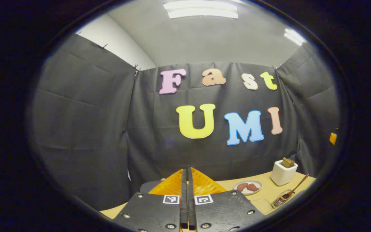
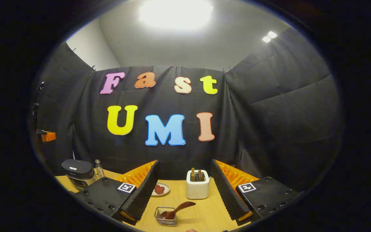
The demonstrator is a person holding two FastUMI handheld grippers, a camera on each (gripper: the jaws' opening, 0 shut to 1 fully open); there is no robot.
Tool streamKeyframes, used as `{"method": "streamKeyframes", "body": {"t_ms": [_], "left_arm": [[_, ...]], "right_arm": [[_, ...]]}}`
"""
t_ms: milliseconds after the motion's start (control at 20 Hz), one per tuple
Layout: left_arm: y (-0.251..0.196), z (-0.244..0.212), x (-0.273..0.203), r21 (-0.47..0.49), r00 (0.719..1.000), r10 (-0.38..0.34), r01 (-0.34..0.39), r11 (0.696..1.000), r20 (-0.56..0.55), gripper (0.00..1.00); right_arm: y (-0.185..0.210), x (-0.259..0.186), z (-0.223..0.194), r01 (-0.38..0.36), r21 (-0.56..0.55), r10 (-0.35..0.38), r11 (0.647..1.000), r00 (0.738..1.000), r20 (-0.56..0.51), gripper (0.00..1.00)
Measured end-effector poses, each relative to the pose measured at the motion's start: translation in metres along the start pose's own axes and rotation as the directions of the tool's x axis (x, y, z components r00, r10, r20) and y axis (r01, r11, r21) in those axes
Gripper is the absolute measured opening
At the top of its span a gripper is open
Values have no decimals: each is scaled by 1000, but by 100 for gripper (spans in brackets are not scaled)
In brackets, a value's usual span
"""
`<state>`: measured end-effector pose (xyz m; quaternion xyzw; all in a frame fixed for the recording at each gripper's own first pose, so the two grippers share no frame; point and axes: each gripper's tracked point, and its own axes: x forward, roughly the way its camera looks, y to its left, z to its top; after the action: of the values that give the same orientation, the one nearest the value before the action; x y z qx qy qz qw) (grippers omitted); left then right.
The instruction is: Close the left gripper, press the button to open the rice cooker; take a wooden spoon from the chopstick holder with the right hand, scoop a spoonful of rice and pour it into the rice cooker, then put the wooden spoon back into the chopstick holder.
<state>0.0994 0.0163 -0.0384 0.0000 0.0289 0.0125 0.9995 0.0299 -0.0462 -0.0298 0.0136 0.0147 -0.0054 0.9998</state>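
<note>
Fingers of the left gripper (image 1: 187,180) were pressed together with nothing between them, held up above the table (image 1: 269,196). The right gripper (image 2: 184,190) was spread wide, with nothing in it. Between its fingers, in the right gripper view, the spoon (image 2: 176,210) was seen leaning in a small wire holder (image 2: 165,216) on the table. A white toaster (image 2: 198,188) was placed just behind it, with a plate (image 2: 160,189) to its left. The rice cooker (image 2: 78,174) was seen far left, lid down.
</note>
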Motion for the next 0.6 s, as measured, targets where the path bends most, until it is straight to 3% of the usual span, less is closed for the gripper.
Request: {"method": "streamKeyframes", "body": {"t_ms": [100,150,600], "left_arm": [[12,-23,21,-6,999,-7,7,1000,-40,0],[17,-35,31,-13,998,-14,13,1000,-60,5],[42,-140,102,-68,975,-56,42,997,-216,2]], "right_arm": [[5,5,1,25,-14,-25,1000,1000,0,99],[9,7,0,32,-20,-32,999,999,-1,99],[43,24,-5,72,-89,-75,993,997,-31,99]]}}
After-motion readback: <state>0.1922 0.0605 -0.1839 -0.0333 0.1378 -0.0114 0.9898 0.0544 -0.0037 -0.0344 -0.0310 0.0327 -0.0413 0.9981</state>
